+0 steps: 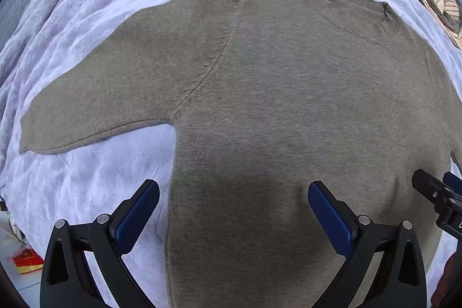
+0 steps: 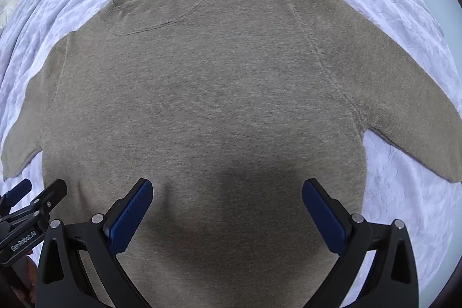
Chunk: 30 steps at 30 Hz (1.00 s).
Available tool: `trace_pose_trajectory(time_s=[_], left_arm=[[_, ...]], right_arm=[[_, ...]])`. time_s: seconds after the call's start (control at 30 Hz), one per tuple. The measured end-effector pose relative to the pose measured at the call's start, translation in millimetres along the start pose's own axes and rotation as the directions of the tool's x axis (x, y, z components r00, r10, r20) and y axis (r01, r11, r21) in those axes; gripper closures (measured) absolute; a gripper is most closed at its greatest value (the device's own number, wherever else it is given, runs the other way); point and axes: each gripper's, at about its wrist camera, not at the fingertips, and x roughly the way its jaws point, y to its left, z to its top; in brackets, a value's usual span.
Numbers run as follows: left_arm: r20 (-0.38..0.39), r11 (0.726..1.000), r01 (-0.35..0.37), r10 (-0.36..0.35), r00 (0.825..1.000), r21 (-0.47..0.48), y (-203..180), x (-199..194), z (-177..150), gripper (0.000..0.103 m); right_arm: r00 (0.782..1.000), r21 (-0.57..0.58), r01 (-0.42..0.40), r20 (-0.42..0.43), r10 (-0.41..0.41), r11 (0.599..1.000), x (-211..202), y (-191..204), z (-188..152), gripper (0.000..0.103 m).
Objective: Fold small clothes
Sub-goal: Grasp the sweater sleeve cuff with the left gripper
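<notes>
Two grippers hang over one olive sweater (image 1: pixel 288 106), which lies flat on the lilac blanket (image 1: pixel 101 178), collar (image 1: pixel 355 10) at the far end and hem toward us, so its long axis runs near to far. Our left gripper (image 1: pixel 234 210) stands with jaws wide apart and holding nothing, straddling the sweater's left side edge; the left sleeve (image 1: pixel 95 108) stretches away to the left. Our right gripper (image 2: pixel 228 207) is spread just as wide and empty, over the lower body, with the right sleeve (image 2: pixel 418 120) off to its right. We judge each sleeve belongs to the gripper on its own side
</notes>
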Motion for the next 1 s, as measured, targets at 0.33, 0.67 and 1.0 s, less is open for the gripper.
trace_pose_trajectory(time_s=[0.33, 0.67, 1.0], left_arm=[[-0.022, 0.987, 0.031, -0.035, 0.999, -0.155, 101, 14, -14, 0.0], [0.178, 0.781, 0.233, -0.158, 0.971, -0.579, 307, 40, -34, 0.0], [0.27, 0.723, 0.248, -0.089, 0.959, -0.645, 351, 37, -23, 0.085]], right_arm=[[1.0, -0.051, -0.008, -0.02, 0.007, 0.999, 6, 73, -12, 0.0], [0.995, -0.176, -0.097, -0.009, 0.097, 0.98, 10, 179, -29, 0.0], [0.972, -0.329, -0.234, -0.075, 0.221, 0.915, 17, 249, -52, 0.0]])
